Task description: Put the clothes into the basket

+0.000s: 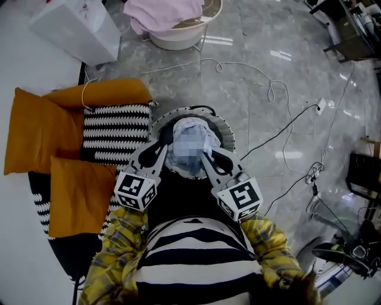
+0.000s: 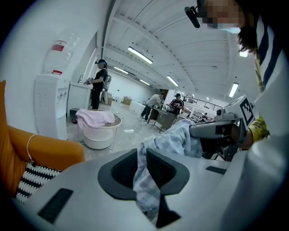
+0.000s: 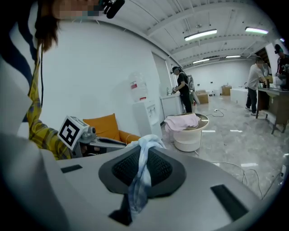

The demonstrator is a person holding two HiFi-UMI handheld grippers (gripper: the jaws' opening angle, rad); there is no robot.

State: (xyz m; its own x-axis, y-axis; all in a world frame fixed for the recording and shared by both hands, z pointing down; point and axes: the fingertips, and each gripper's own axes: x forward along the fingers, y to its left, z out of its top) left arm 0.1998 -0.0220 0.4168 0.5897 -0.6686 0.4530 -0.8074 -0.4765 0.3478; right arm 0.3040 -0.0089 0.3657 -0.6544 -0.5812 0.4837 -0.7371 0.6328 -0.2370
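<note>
Grey marble floor (image 1: 250, 71) bears a white basket (image 1: 178, 39), a dark-rimmed basket (image 1: 225, 132) and loose white cables (image 1: 271, 89)

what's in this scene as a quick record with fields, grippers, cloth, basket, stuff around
left gripper: shut on the light blue garment
right gripper: shut on the same garment
garment position: bunched between both grippers, over the mouth of the round basket in the head view
round basket: dark, striped rim, on the floor in front of the person
beside it: orange cushions and a striped cushion
farther off: white basket with a pink cloth draped on it
task state: garment not yet released
</note>
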